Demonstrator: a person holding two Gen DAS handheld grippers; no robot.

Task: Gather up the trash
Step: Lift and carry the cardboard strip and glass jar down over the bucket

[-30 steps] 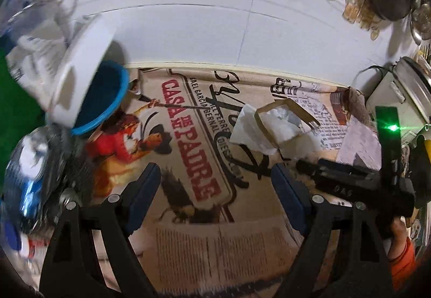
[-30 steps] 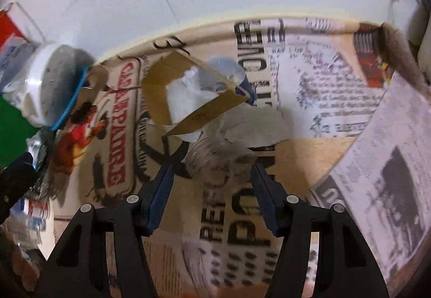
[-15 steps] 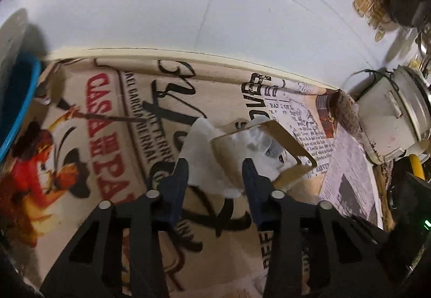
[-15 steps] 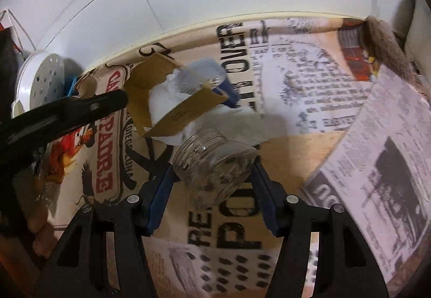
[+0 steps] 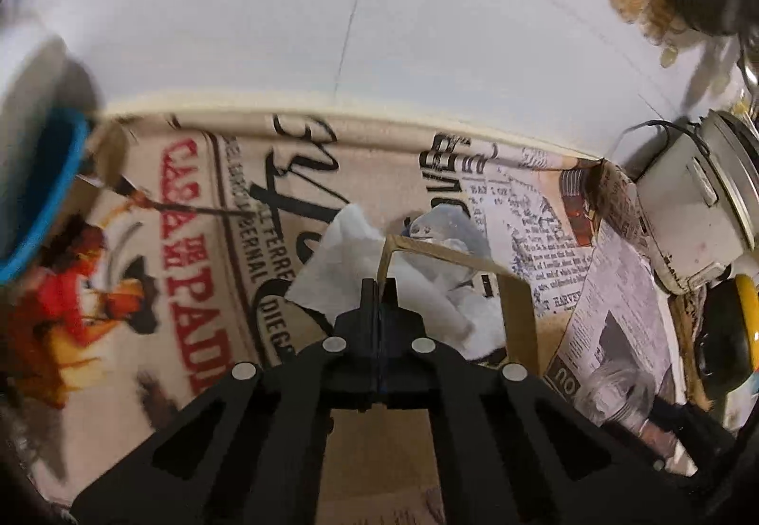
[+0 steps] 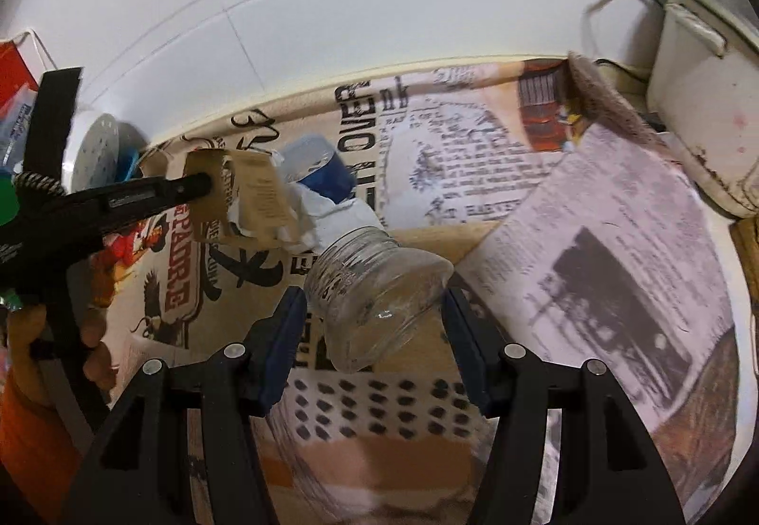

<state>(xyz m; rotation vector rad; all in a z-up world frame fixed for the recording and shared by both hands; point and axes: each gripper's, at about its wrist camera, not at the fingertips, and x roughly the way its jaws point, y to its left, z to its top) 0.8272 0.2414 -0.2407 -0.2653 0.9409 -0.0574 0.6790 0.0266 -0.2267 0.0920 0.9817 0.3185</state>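
Against the white tiled wall [image 5: 265, 17], the surface [image 5: 199, 250] is covered in a newspaper-print cloth with big red and black lettering; off to the right there's a grubby white appliance [image 5: 688, 212] with a cord, and a loose printed sheet [image 6: 612, 269] lying over the cloth near it; far left sits a white tub with a blue rim [image 5: 42, 174].

The trash pile is pretty much mid-surface: a brown cardboard piece [image 5: 517, 311], thin and folded into an open frame shape, with crumpled white tissue [image 5: 341, 273] bunched inside and spilling out to its left; behind it is a blue cup [image 6: 327, 174], tipped over, pale inside, touching the tissue.

The left tongs [image 5: 379, 288] are pressed together on the near corner of the cardboard; from the right wrist view you can see the same pinch from the side, the cardboard tilted with tissue hanging under it, though I can't tell if it's fully off the cloth.

Closer in, a clear glass jar [image 6: 374, 288] with a threaded neck and no lid lies tilted, mouth pointing up-left toward the tissue; the right tongs [image 6: 374, 326] are spread apart with the jar between the blue pads, and I can't tell if either pad actually touches it.
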